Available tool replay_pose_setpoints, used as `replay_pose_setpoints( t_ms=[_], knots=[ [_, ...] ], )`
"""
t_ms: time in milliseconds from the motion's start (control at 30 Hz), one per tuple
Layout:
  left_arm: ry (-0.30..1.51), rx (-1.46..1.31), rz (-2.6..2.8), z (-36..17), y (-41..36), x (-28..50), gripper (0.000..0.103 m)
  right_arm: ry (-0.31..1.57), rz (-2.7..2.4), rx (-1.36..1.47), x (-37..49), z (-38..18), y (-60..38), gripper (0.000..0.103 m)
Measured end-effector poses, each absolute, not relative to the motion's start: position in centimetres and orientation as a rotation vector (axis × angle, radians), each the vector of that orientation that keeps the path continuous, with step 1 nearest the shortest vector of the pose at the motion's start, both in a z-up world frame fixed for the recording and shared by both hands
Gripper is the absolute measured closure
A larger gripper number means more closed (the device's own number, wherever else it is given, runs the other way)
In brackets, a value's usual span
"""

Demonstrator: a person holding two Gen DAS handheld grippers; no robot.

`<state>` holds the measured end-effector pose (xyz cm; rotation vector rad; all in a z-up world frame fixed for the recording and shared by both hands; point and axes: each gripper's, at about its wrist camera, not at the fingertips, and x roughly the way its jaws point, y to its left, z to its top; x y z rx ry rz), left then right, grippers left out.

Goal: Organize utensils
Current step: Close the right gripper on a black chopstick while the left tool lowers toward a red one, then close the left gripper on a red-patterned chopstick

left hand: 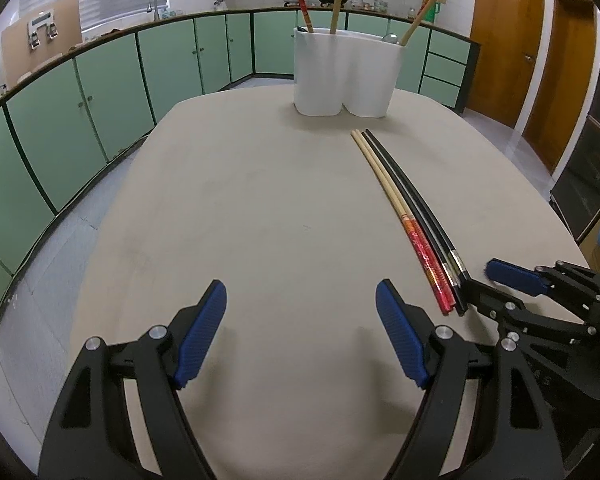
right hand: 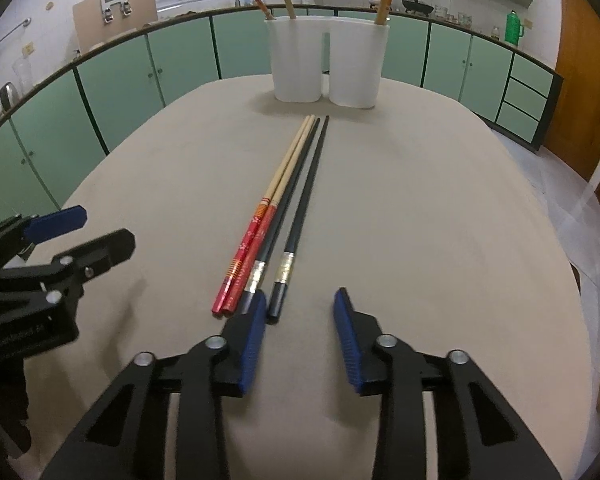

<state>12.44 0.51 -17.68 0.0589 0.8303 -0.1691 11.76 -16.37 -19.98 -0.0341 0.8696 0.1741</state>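
Green cabinet doors point(left hand: 100, 92) wrap the whole kitchen behind a beige table point(left hand: 240, 200). There's pale lettering on the left hand-held gripper point(right hand: 96, 228) body in the right wrist view, too blurry to read. That left hand-held gripper point(left hand: 300, 312) hovers low over bare tabletop with its blue pads wide apart, nothing between them. Moving right, four chopsticks point(right hand: 284, 216) lie side by side on the table: two bamboo ones with red patterned handles, two black ones with silver bands near the end. The right hand-held gripper point(right hand: 300, 312) sits at their near ends, pads spread, left pad just beside the outer black stick. A white two-pocket holder point(right hand: 328, 60) stands at the far edge with more chopsticks upright inside.
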Motion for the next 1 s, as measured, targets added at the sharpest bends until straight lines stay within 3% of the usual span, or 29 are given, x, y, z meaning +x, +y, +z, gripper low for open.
replay_pose_setpoints(
  t_ms=[200, 1000],
  knots=[
    [0.843, 0.062, -0.194, -18.1, -0.6, 12.3, 0.028, 0.866, 0.183, -0.012, 11.5, -19.9, -16.4, 0.096],
    [0.896, 0.081, -0.236, -20.0, -5.5, 13.1, 0.027, 0.868, 0.137, 0.042, 11.1, -20.1, -20.3, 0.096]
  ],
)
